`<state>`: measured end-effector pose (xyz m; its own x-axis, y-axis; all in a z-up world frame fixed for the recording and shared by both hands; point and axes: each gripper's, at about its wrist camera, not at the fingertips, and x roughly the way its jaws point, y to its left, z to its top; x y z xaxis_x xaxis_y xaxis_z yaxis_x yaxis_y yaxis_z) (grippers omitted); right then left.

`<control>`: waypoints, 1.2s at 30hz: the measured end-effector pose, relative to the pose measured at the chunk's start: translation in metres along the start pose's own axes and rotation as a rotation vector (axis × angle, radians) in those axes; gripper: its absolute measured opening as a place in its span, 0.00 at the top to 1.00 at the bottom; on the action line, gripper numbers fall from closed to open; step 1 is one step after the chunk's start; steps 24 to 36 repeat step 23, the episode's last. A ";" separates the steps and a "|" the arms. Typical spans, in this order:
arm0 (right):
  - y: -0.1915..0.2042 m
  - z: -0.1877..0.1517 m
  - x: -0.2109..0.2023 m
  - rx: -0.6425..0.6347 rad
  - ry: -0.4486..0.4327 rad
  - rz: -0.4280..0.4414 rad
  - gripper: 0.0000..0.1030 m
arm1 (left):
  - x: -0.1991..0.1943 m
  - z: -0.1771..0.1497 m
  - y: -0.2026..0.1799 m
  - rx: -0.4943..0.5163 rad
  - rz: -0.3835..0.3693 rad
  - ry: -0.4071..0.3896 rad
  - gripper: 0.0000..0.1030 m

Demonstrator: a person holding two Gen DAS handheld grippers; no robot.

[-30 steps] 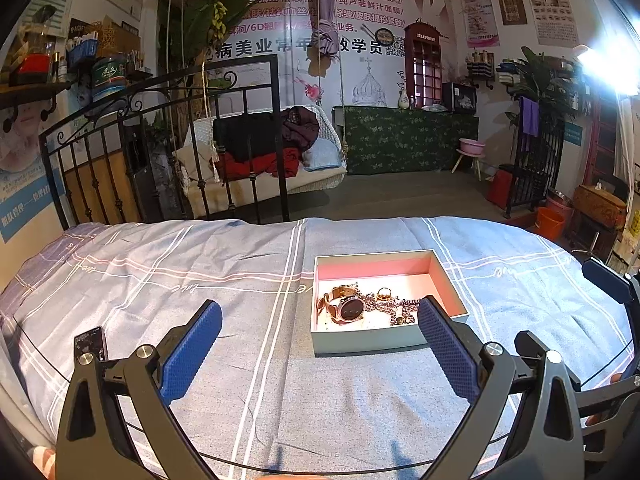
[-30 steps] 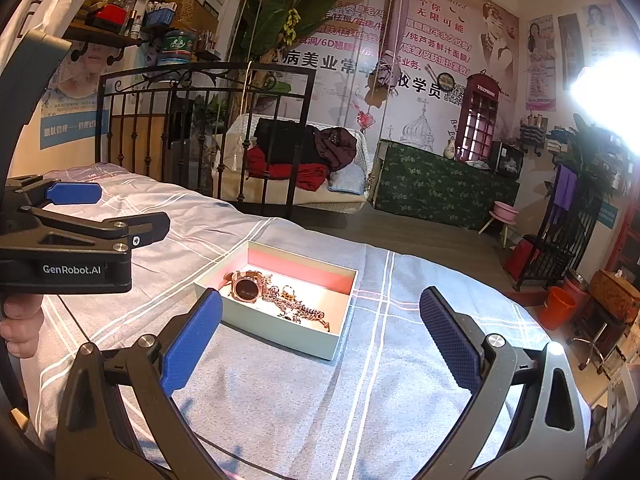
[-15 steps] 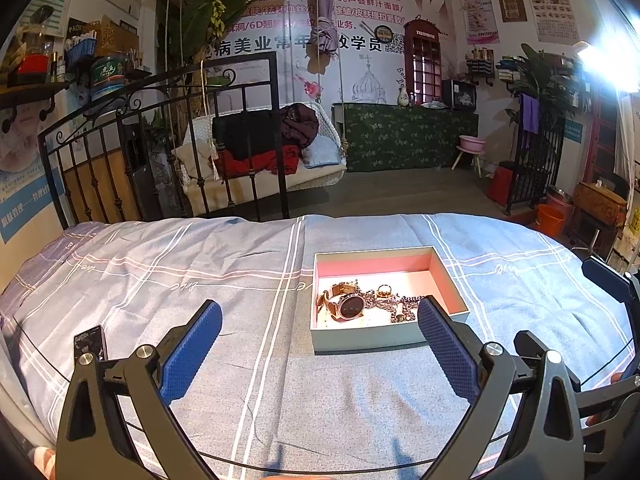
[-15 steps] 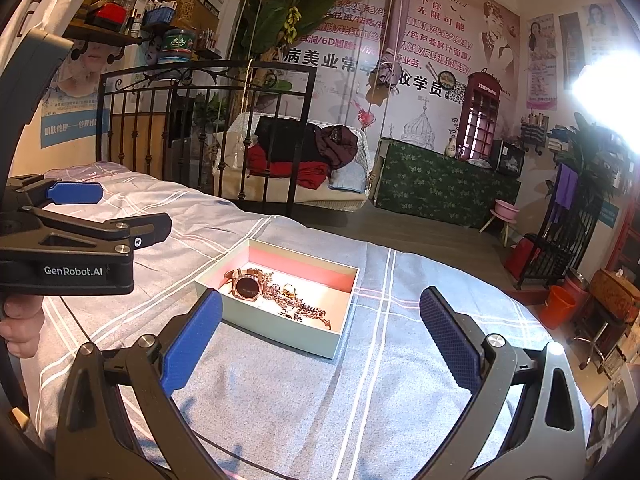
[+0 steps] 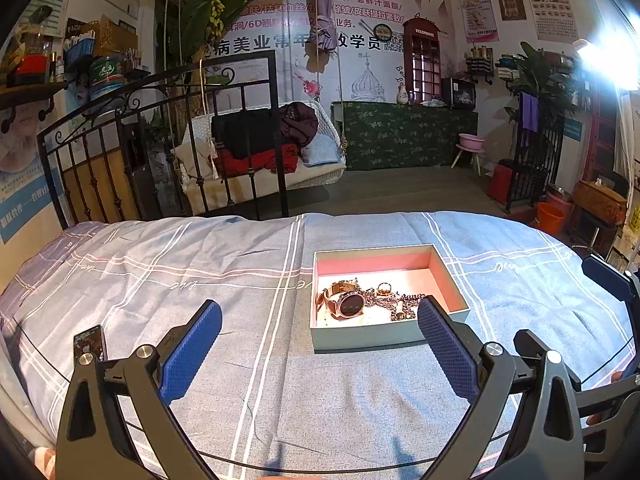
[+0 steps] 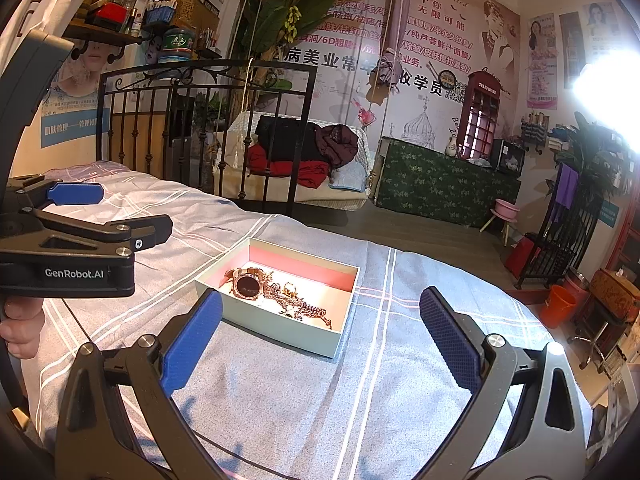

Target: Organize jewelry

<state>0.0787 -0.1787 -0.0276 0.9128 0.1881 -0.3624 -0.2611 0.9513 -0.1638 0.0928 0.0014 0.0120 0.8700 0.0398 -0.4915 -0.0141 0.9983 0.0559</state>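
A pale box with a pink inside (image 5: 374, 336) (image 6: 280, 330) sits on the blue striped bed cover. In it lie a rose-gold watch (image 5: 348, 303) (image 6: 249, 286), a ring (image 5: 384, 289) (image 6: 289, 289) and a tangle of chains (image 5: 400, 306) (image 6: 304, 310). My left gripper (image 5: 319, 340) is open and empty, just short of the box's near side. My right gripper (image 6: 320, 336) is open and empty, near the box's right front. The left gripper also shows at the left of the right wrist view (image 6: 120, 216).
A phone (image 5: 90, 343) lies on the bed cover (image 5: 200, 272) at the left. A black iron bed frame (image 5: 168, 132) stands beyond the bed's far edge, with a swing seat piled with clothes (image 5: 264, 148) behind it.
Both views have shifted slightly; the box sits a touch nearer in the right wrist view. Both grippers stay open and empty.
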 end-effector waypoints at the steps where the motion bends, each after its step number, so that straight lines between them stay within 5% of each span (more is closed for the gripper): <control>1: 0.000 0.000 0.000 0.000 0.001 0.001 0.05 | 0.000 0.000 0.000 -0.002 0.000 -0.001 0.06; 36: -0.002 -0.001 0.002 0.001 0.006 0.005 0.05 | -0.002 -0.001 0.001 -0.007 0.005 -0.009 0.06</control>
